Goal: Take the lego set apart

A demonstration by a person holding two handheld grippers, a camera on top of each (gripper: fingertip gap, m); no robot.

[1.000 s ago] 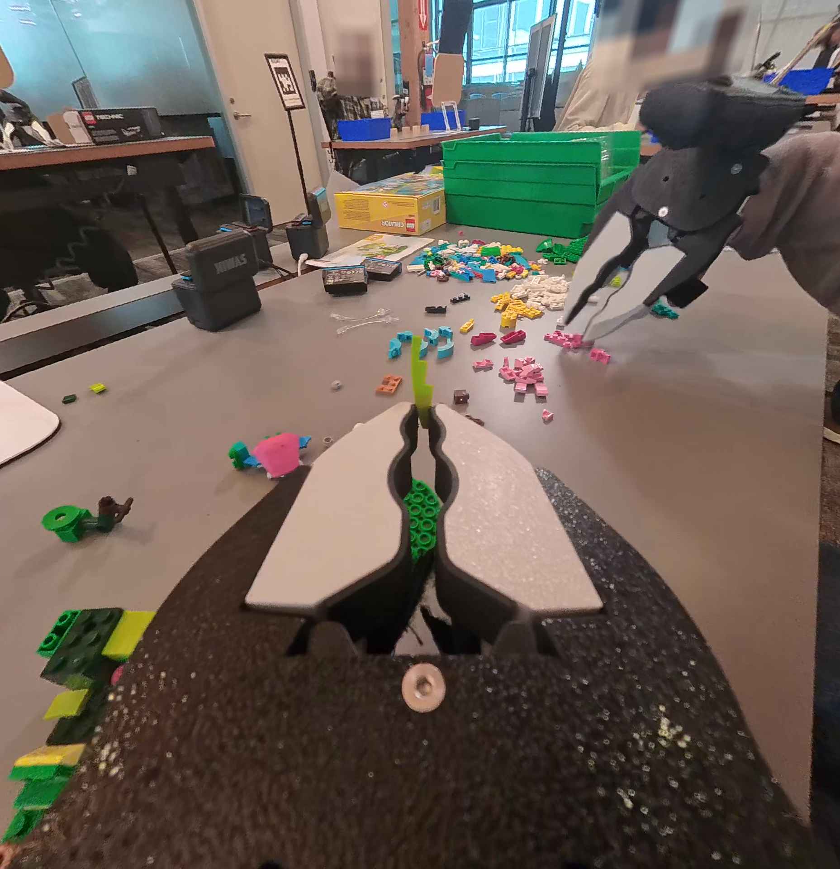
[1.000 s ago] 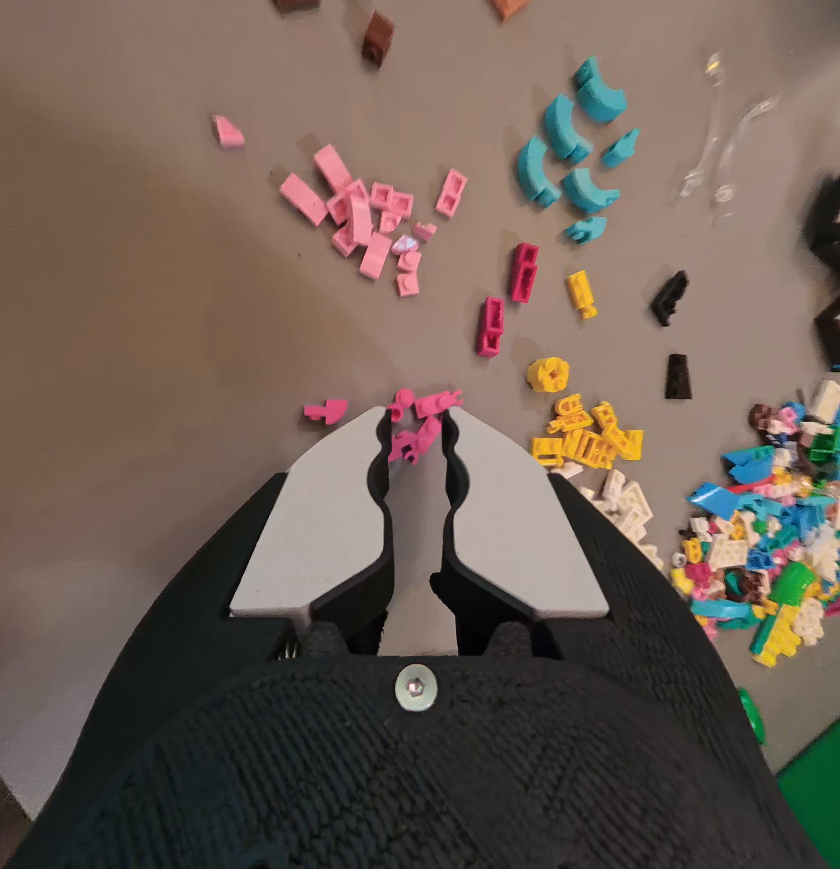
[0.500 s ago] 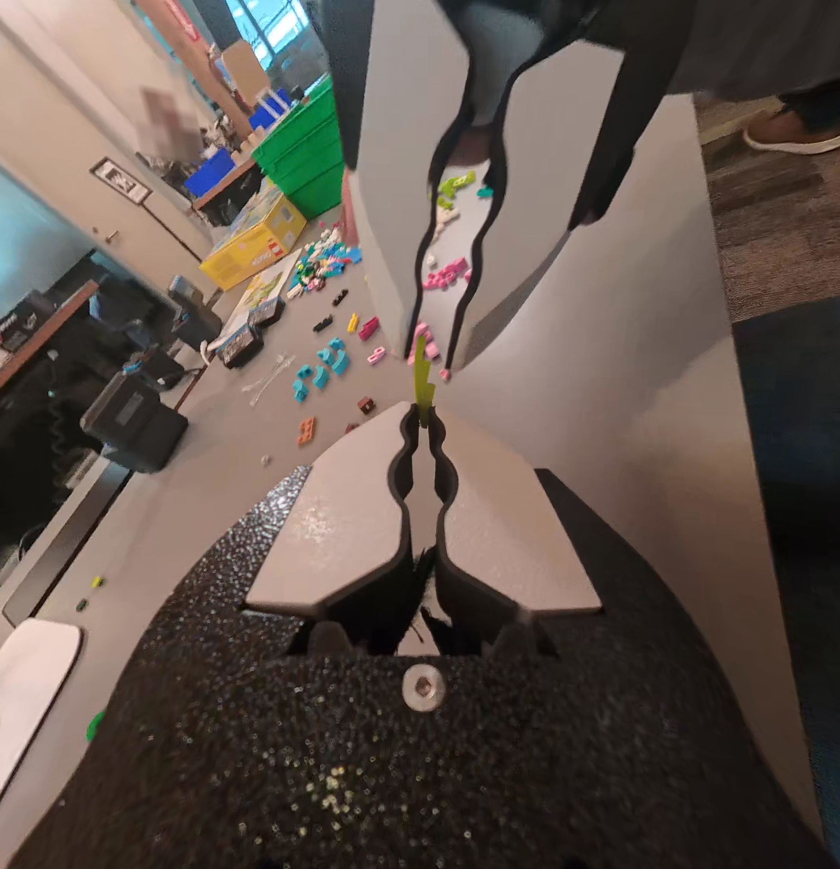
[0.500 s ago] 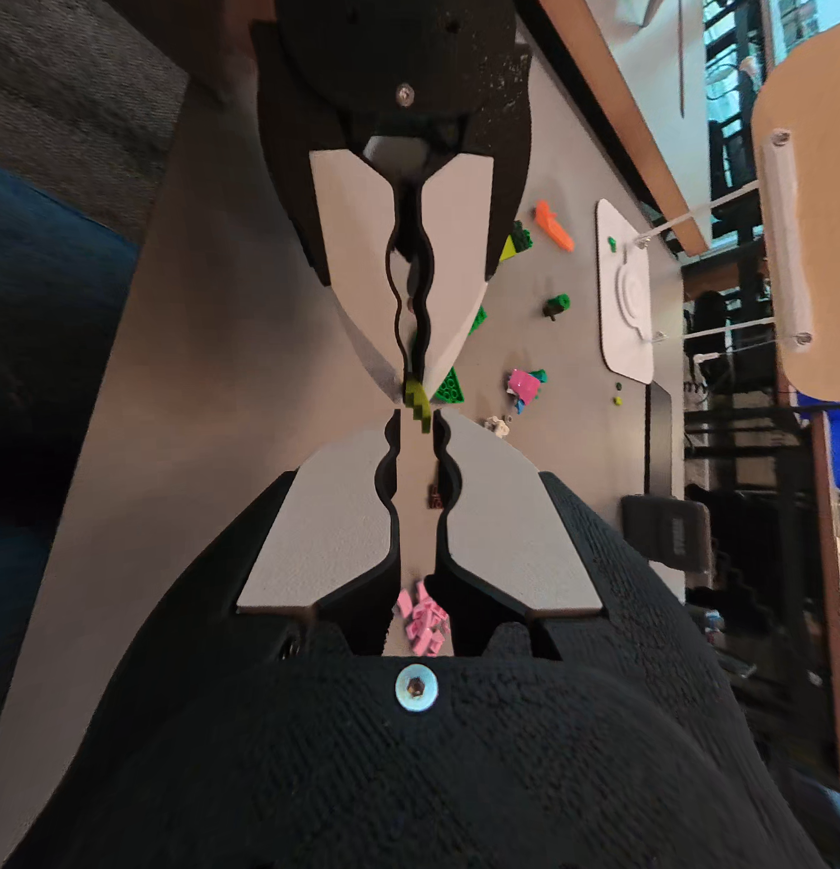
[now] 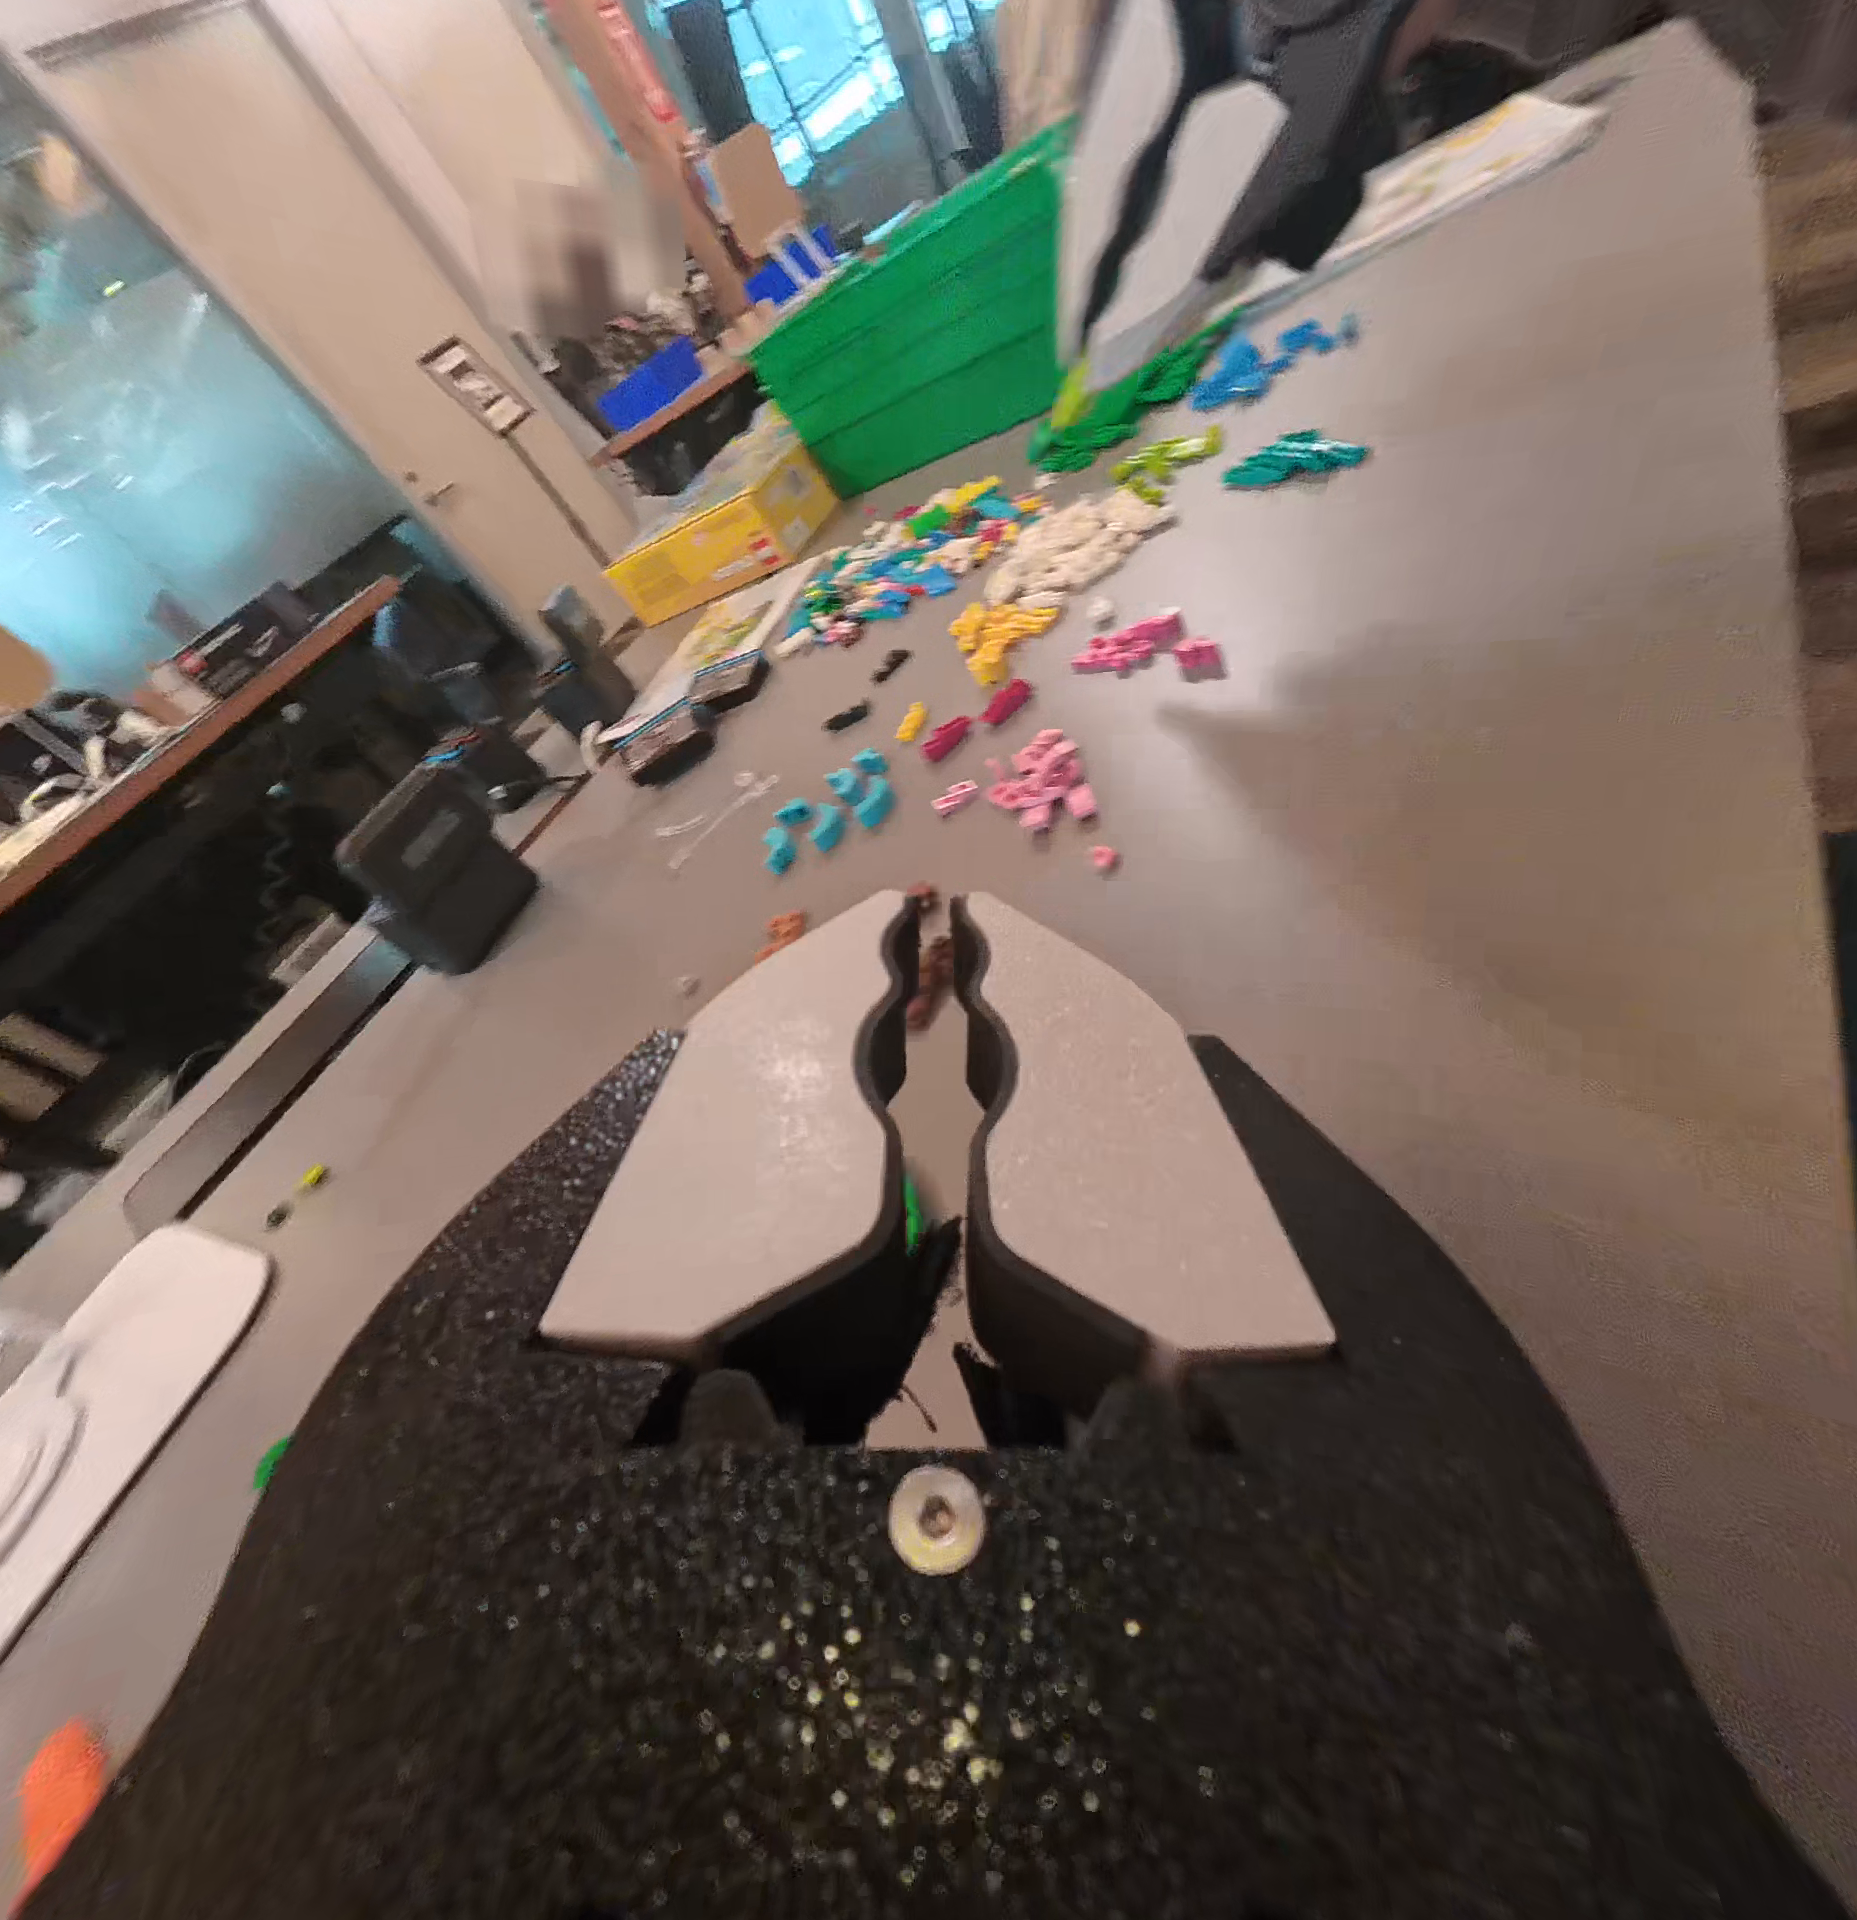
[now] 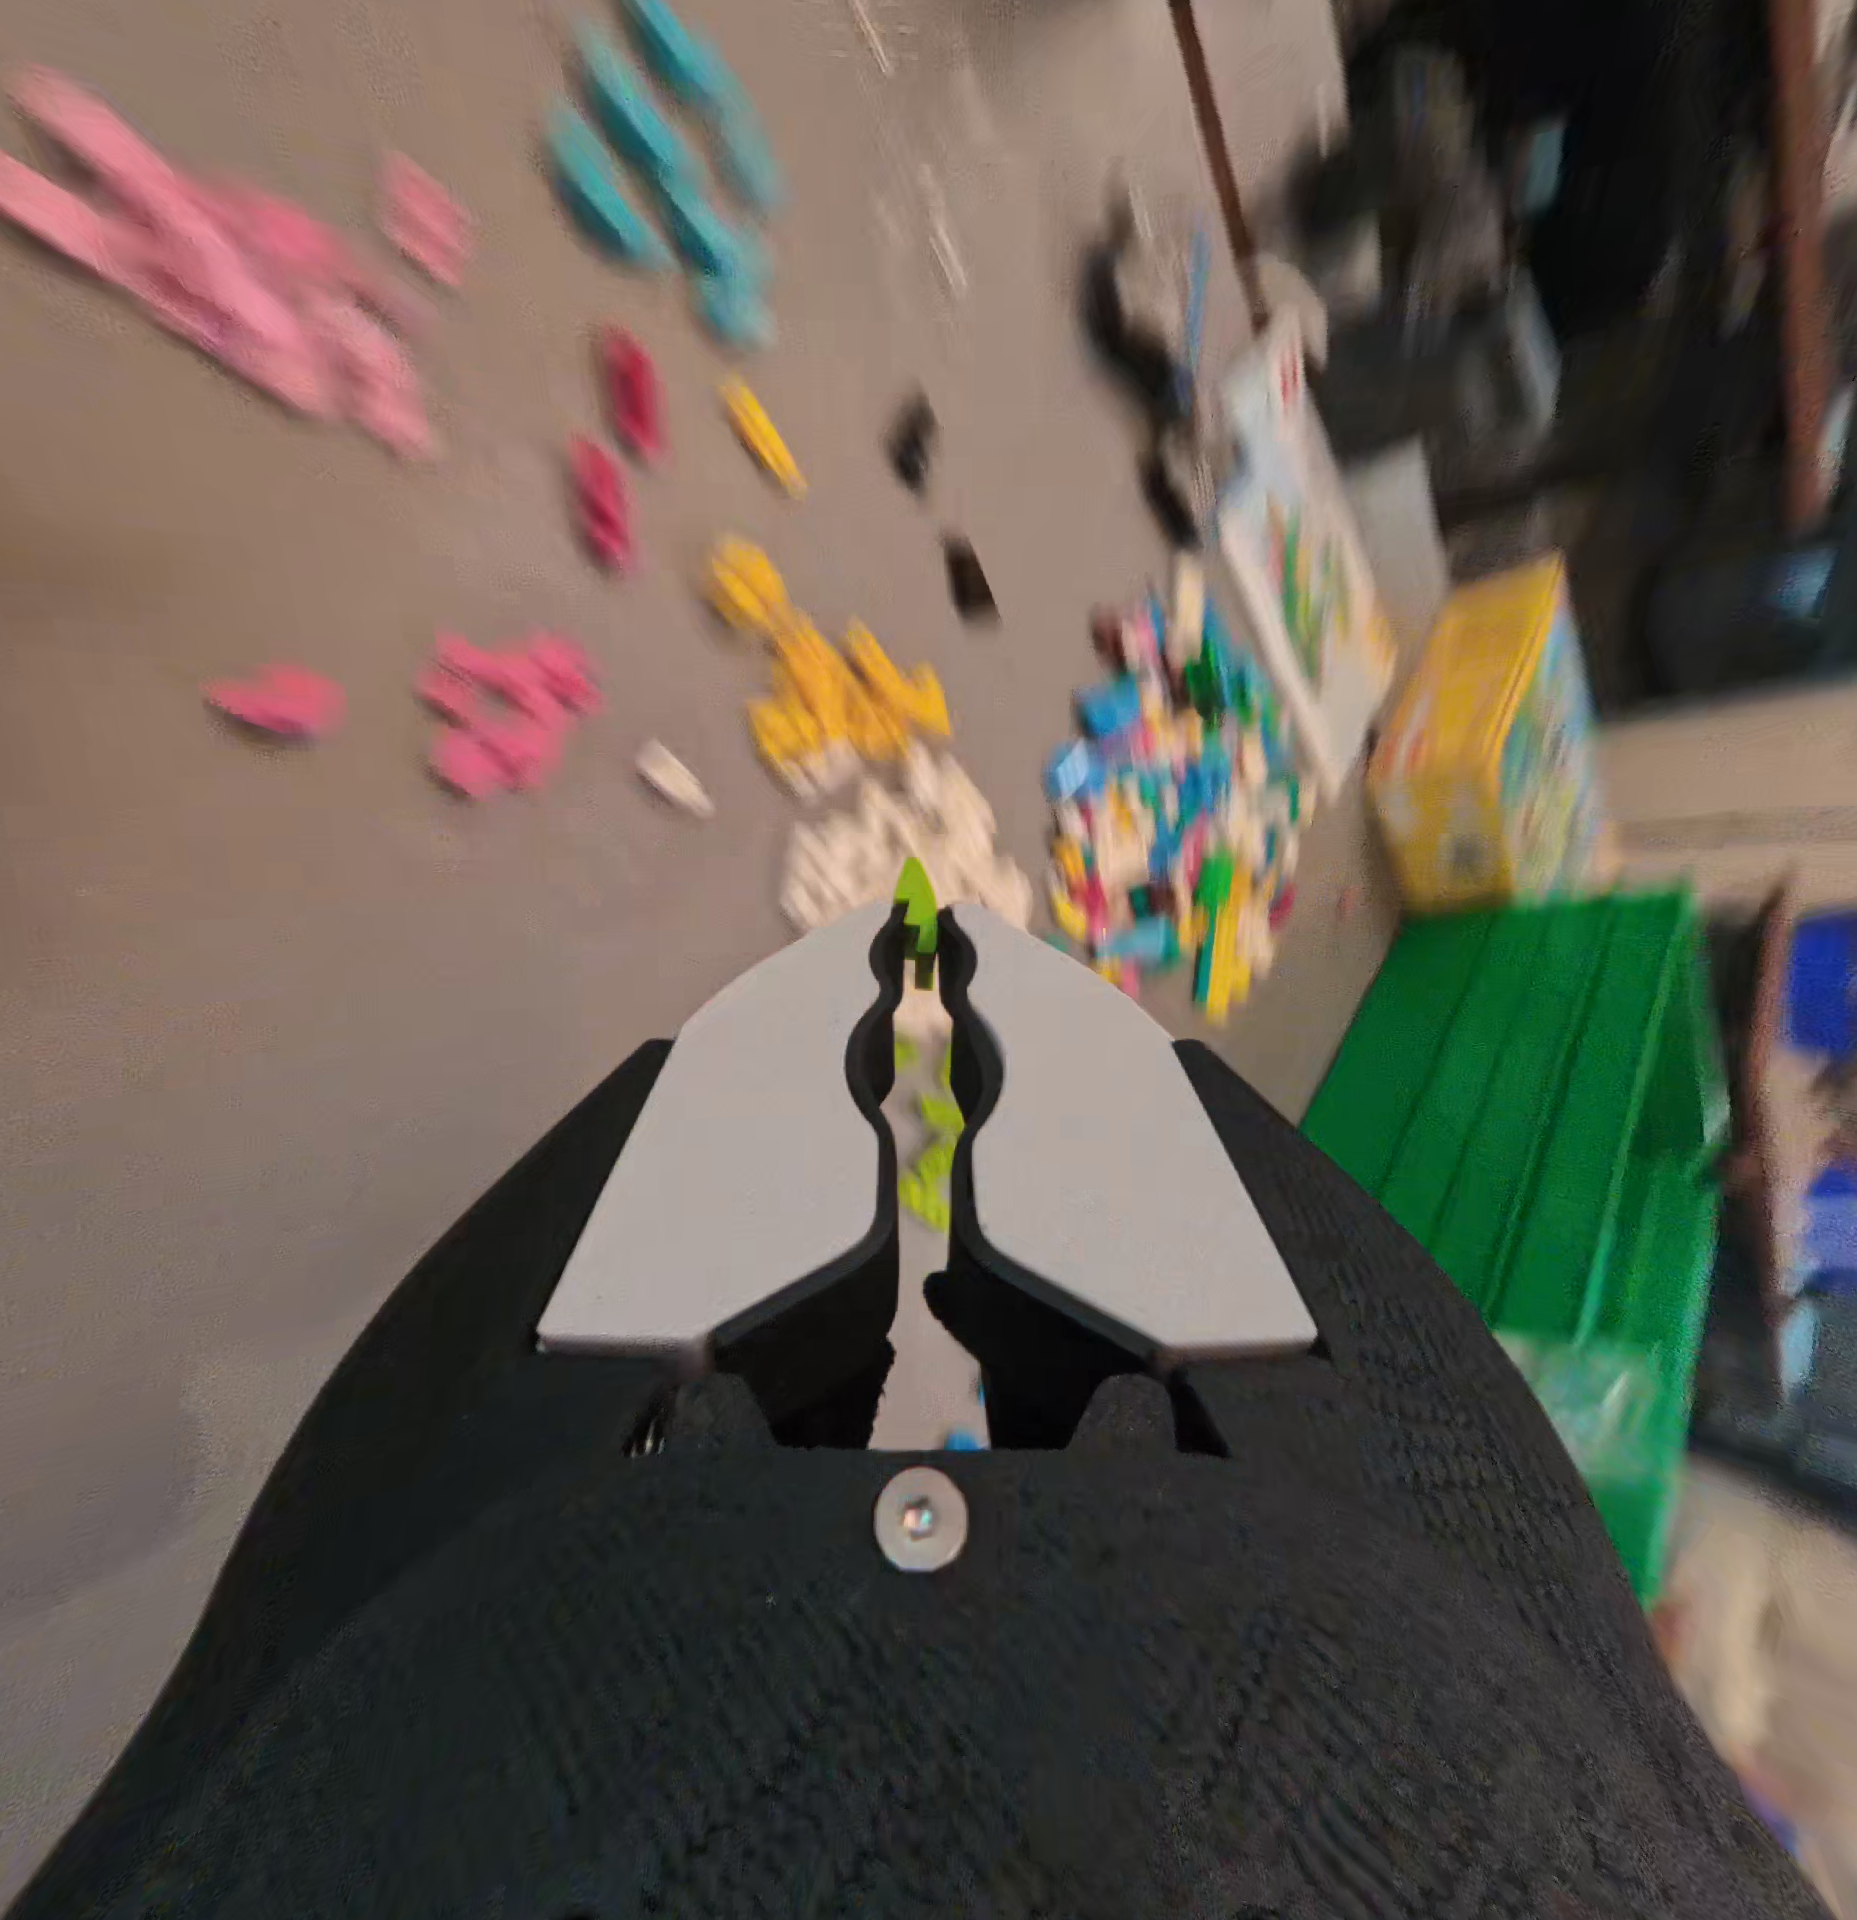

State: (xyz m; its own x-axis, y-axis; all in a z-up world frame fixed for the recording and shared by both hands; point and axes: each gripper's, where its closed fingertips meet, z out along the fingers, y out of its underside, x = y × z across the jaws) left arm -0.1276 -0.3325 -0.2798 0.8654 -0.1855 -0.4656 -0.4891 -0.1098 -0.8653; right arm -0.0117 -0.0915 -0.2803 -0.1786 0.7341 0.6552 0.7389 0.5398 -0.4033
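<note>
R gripper (image 6: 919, 914) pinches lime piece (image 6: 916, 906) at tips, frame centre, long axis along fingers. L gripper (image 5: 934, 914) jaws near-closed, whether holding: can't tell.

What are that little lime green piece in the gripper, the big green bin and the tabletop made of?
The lime green piece, pinched in the right hand-held gripper, looks like hard, glossy plastic: saturated colour, crisp stepped edge. The green bin seems moulded plastic too, with ribbed walls and a dull sheen. The table looks like matt grey laminate, smooth and grainless, though blur leaves that open.
</note>
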